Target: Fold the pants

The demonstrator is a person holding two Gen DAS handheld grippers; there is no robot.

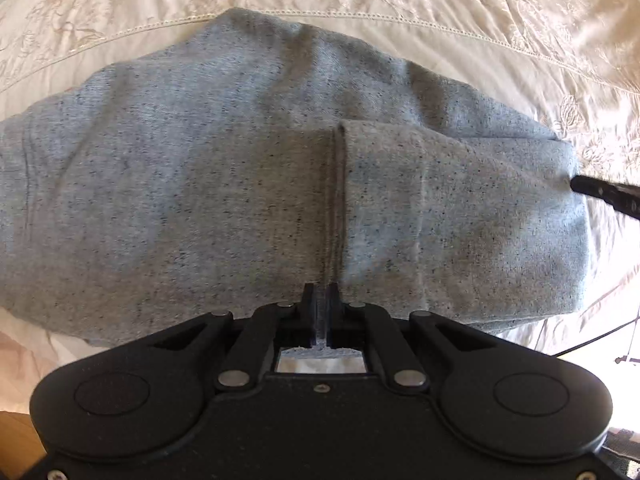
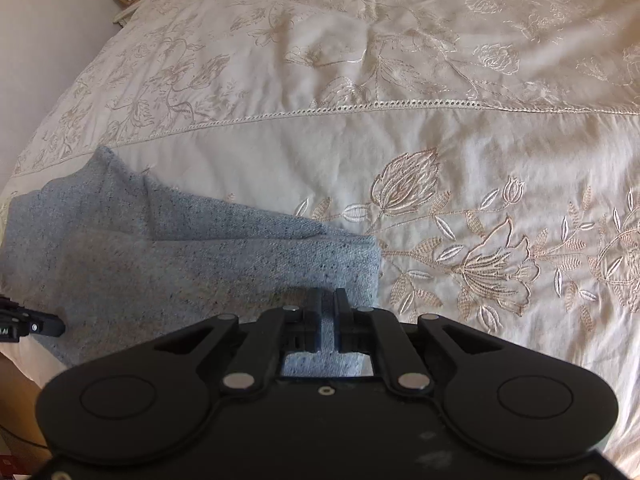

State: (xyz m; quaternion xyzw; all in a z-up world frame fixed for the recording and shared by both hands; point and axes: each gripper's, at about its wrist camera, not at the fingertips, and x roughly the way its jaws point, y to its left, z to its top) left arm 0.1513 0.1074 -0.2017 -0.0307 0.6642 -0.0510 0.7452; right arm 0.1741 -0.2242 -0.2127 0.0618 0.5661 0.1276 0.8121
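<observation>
The grey pants point(image 1: 224, 184) lie on the bed cover point(image 2: 440, 140), near its front edge and toward its left side, already doubled over, with a hemmed edge running across the top layer in the left wrist view. Both grippers are at the front edge of the cloth, so the step in hand seems to be to carry this edge over for the next fold.

To do it well, I think both grippers should lift together and to the same height, so the layers do not slide apart. They should move straight toward the far side of the pants. The carried edge should come down parallel to the embroidered seam line point(image 2: 400, 106) of the bed cover, and then the cloth can be smoothed.

The left gripper point(image 1: 321, 292) has its jaws pressed almost together, and a thin bit of grey cloth shows between them at the hem. The right gripper point(image 2: 328, 300) has its jaws a little apart, pinching a thicker bundle of the pants close to their right corner.
</observation>
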